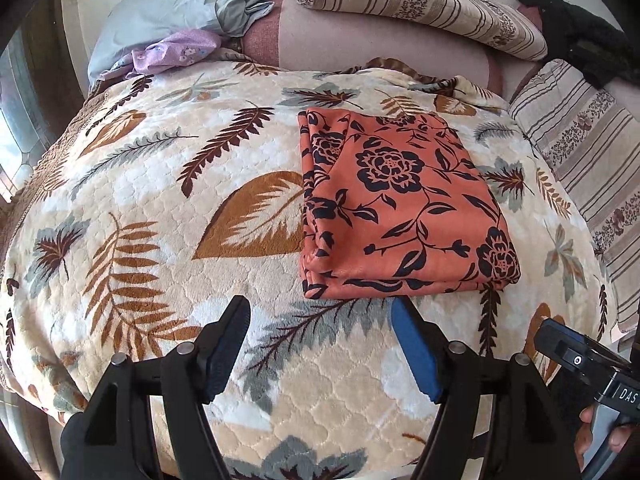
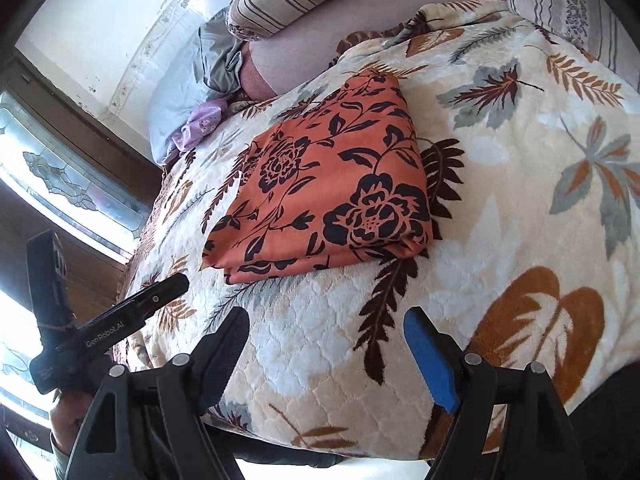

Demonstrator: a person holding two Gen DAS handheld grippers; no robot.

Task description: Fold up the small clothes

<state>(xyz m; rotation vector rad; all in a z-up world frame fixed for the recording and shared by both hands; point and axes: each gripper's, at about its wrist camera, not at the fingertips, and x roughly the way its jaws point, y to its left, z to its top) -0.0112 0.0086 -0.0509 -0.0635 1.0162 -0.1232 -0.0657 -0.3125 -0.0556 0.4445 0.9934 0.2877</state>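
On the leaf-print blanket (image 1: 160, 184), the folded orange cloth (image 1: 400, 204) lies just beyond both empty, spread-apart tools (image 1: 320, 320) (image 2: 326, 326).

A folded cloth (image 1: 404, 204) lies flat on the blanket (image 1: 160, 208) that covers the bed. Behind it, pillows (image 1: 416, 4) lie along the head of the bed, and a crumpled garment (image 1: 176, 54) sits at the far left corner. Both grippers hang apart from the cloth, on its near side.
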